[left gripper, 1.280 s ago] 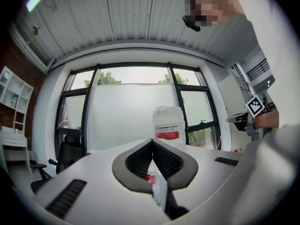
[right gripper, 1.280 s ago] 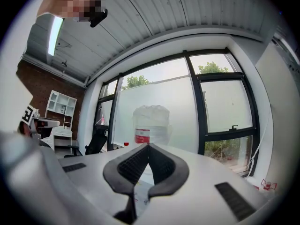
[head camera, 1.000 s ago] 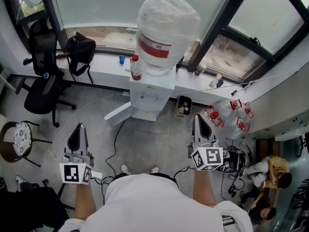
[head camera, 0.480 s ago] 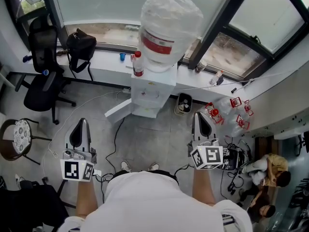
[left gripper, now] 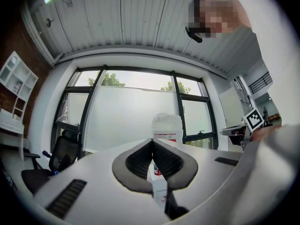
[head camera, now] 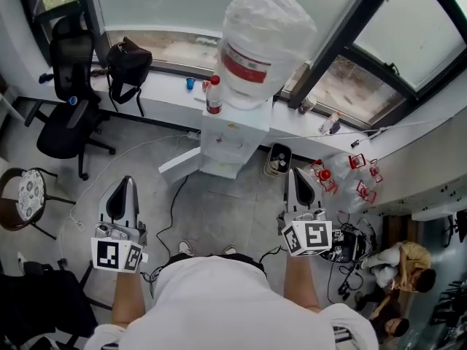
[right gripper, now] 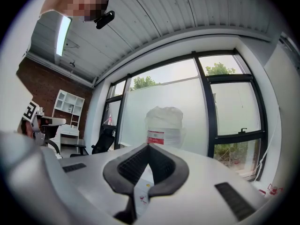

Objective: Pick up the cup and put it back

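One blue cup (head camera: 190, 84) sits on the window ledge (head camera: 164, 86), near the water dispenser (head camera: 252, 79).

Both arms extended forward from the torso, elbows low. The left gripper (head camera: 124, 183) is held out at the left of the head view, pointing ahead and about level. Its jaws are closed tip to tip, empty. The left marker cube (head camera: 117, 255) sits at its rear, with the bare left forearm (head camera: 128, 297) behind. The right gripper (head camera: 293, 175) is well apart from it, parallel, jaws pressed together and empty. Behind it are the right marker cube (head camera: 310, 238) and the right forearm (head camera: 300, 283).
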The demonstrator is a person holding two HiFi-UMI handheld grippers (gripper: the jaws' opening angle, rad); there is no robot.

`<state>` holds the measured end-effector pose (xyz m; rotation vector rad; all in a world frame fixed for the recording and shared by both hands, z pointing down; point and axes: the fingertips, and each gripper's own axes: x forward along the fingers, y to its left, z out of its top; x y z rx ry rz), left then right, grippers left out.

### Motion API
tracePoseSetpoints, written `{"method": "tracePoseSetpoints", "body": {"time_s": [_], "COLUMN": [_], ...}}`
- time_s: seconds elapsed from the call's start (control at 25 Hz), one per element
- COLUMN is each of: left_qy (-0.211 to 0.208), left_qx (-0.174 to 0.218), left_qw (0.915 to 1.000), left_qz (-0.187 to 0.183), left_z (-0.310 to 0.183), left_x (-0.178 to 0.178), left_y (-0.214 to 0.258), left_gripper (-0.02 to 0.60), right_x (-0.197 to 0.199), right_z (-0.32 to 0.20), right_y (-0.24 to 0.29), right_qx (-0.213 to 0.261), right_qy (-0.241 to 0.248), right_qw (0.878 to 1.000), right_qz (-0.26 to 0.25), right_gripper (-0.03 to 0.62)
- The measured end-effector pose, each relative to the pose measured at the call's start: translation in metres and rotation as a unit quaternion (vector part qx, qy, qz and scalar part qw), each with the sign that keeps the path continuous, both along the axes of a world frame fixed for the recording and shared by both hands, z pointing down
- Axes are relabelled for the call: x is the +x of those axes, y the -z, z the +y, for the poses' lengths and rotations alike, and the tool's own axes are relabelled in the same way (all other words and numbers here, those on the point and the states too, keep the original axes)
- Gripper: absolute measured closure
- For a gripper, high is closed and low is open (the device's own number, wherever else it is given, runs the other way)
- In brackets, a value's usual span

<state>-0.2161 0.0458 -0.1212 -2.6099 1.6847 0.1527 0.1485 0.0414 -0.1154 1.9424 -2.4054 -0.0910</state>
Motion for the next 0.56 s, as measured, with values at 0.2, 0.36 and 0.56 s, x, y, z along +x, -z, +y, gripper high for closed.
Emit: {"method": "tracePoseSetpoints", "body": {"time_s": [0.2,0.36,0.56], "left_qy": [0.001,0.002,0.002], "left_qx": [-0.001,-0.006,-0.011], "left_qw": [1.0,1.0,0.9999], "left_qz": [-0.001,-0.002,0.0], "left_z": [0.005,0.007,0.01], "left_x": [0.006,0.008,0.013], "left_y": [0.001,-0.004,-0.007], "left_gripper": [0.558,0.558,0.558], "right_x": [-0.007,-0.01,-0.007], "right_z": [-0.003,-0.004,-0.003], "right_y": [0.006,0.008,0.006], "right_qx": [0.009,0.014,0.009], "right_qy": [0.015,0.028,0.029], "right_qw": [1.0,0.999,1.0], "right_qz": [0.0,0.008,0.007], "right_gripper": [0.574,0.574,0.574]}}
